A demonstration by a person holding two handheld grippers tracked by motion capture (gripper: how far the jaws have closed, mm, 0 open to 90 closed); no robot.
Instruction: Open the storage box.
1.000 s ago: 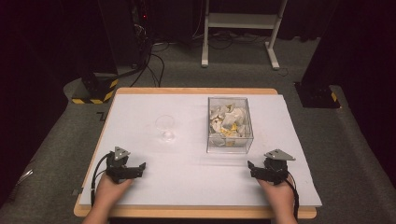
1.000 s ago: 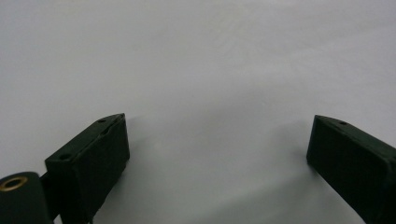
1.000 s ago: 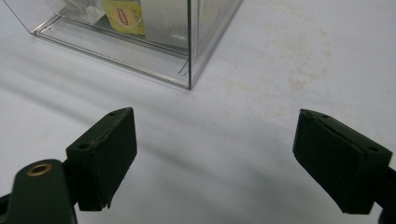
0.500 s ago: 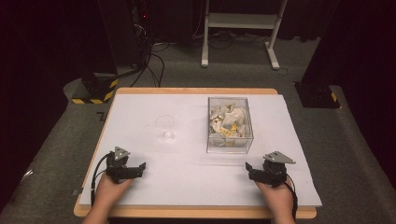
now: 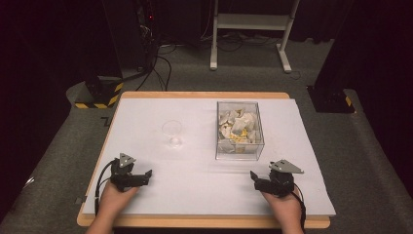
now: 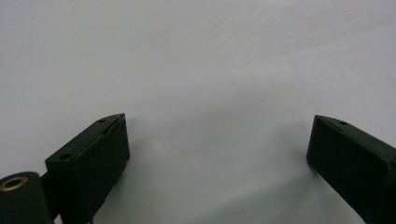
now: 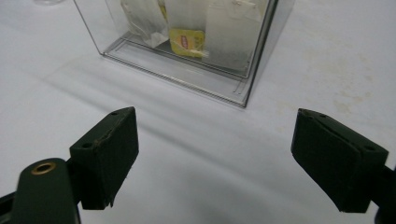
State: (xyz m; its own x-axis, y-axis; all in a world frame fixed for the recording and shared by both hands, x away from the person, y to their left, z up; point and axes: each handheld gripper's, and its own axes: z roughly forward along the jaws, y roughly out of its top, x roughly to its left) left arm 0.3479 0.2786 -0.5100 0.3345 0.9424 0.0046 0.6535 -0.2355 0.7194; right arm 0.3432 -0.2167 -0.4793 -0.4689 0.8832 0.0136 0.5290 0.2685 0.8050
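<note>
A clear plastic box full of tea bags stands right of the table's middle; the right gripper view shows its near wall and a yellow-tagged tea bag inside. An upright clear glass cup stands to the box's left. My left gripper rests low at the front left, open, with bare white table between its jaws. My right gripper sits at the front right, open and empty, a short way in front of the box.
The white tabletop has a wooden rim. Beyond it lie a dark floor, cables, a white stand's legs and black-and-yellow striped bases.
My right gripper has shifted slightly left and forward toward the box. The left gripper, cup and box have stayed put.
</note>
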